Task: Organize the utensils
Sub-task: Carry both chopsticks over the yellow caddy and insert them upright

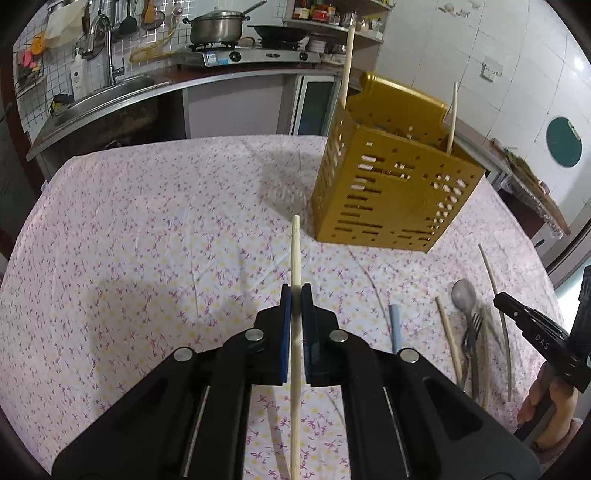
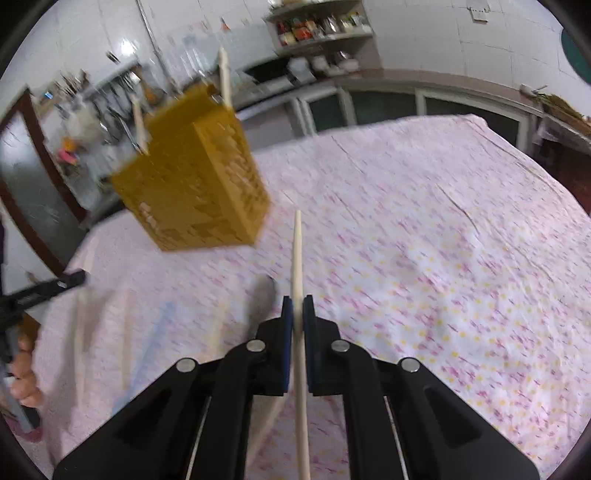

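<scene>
The left gripper is clamped on a pale wooden chopstick, its blue pads pressed to either side of the shaft; the stick runs straight along the fingers, its tip reaching out beyond them above the pink floral tablecloth; the right gripper likewise pinches a second pale wooden chopstick between its own blue pads, that stick's tapered tip pointing forward over the cloth.

Ahead and to the right in the left wrist view stands the mustard-yellow slotted plastic utensil holder, upright on the cloth, apart from the held stick; two pale sticks rise out of its top, one at the near-left corner and one at the right.

On the cloth to the right of the left gripper lie the loose utensils, close together: a light blue plastic handle, another wooden chopstick, a grey metal spoon, a dark metal fork and a long thin curved stick; the right wrist view shows these only as blurred shapes.

Beyond the table runs a kitchen counter with a steel sink and a gas stove bearing a lidded steel pot.
</scene>
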Tool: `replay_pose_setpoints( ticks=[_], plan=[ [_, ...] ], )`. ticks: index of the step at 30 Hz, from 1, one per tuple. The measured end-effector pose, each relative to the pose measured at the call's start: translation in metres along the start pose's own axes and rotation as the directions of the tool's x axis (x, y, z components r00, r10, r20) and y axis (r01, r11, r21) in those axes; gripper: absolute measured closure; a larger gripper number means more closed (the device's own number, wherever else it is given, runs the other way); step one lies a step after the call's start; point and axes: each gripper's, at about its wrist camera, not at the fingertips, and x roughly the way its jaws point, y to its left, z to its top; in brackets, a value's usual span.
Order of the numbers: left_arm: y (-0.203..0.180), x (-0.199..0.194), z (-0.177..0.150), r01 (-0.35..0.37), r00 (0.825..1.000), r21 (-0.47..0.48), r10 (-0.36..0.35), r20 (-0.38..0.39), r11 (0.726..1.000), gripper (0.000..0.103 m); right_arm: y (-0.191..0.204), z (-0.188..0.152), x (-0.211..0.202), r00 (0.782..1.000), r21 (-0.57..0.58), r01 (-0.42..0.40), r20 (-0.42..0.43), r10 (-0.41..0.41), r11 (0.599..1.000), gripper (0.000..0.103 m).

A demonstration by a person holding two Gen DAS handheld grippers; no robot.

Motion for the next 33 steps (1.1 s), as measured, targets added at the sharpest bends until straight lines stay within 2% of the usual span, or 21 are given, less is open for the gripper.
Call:
replay_pose_setpoints(
  ticks=[6, 9, 23, 25, 29, 33],
  plan=[
    [-0.001, -0.023, 0.008, 0.039, 0.993, -0.013, -0.037, 0.108, 0.999, 0.099, 0.007, 0.014, -0.024, 0.987, 0.002, -0.057, 0.147, 0.056, 0.998, 0.097],
    [-0.003, -0.036, 0.014, 0.059, 0.987, -0.017, -0.056, 0.154, 0.998, 0.099, 0.013, 0.02, -0.032, 0.978, -0.008, -0.078, 0.192, 0.078, 0.997, 0.097],
    [-0.018, -0.075, 0.045, 0.1, 0.958, 0.015, -0.1, 0.269, 0.995, 0.1, 0.033, 0.045, -0.058, 0.923, -0.049, -0.118, 0.363, 0.128, 0.992, 0.097],
    [-0.021, -0.08, 0.048, 0.101, 0.953, 0.033, -0.106, 0.283, 0.994, 0.1, 0.034, 0.048, -0.055, 0.932, -0.05, -0.09, 0.349, 0.102, 0.995, 0.097],
    [-0.025, -0.081, 0.051, 0.101, 0.954, 0.047, -0.11, 0.279, 0.994, 0.1, 0.022, 0.043, -0.035, 0.971, -0.01, -0.015, 0.237, 0.017, 1.0, 0.097],
    [-0.022, -0.077, 0.049, 0.11, 0.957, 0.038, -0.116, 0.266, 0.993, 0.1, -0.001, 0.03, -0.015, 0.988, 0.034, 0.032, 0.151, -0.037, 0.999, 0.097]
  ],
)
